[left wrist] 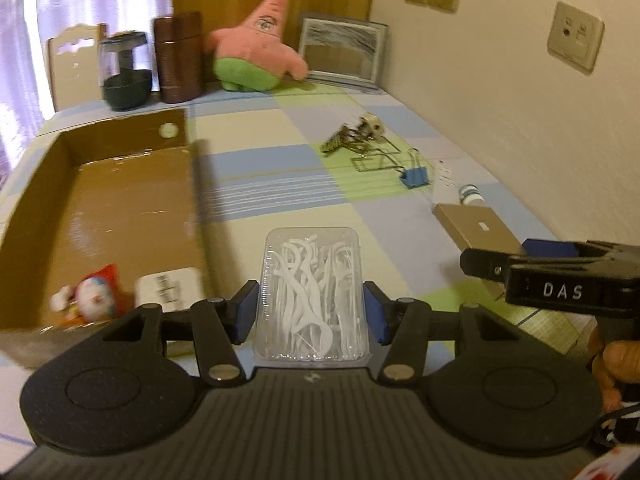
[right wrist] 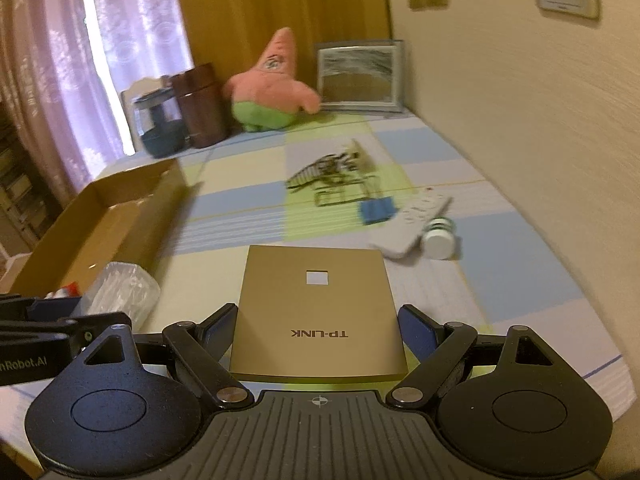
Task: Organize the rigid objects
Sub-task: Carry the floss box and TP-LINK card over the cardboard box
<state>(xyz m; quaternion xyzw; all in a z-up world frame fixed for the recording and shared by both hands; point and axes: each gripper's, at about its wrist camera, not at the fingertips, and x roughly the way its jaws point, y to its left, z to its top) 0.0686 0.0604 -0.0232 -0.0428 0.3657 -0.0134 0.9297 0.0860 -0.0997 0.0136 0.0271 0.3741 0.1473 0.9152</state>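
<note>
Left gripper (left wrist: 311, 312) clamps the floss-pick box (left wrist: 313, 296), right gripper (right wrist: 316, 330) clamps the TP-LINK box (right wrist: 318, 314); smooth casings risk slipping before the cardboard tray (left wrist: 120, 200) at left.

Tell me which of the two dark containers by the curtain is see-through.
The short clear jar with a black base; the taller brown cylinder beside it is opaque.

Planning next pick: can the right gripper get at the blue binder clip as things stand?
Probably not yet: the right gripper is shut on the TP-LINK box. The blue binder clip itself lies uncovered on the cloth.
</note>
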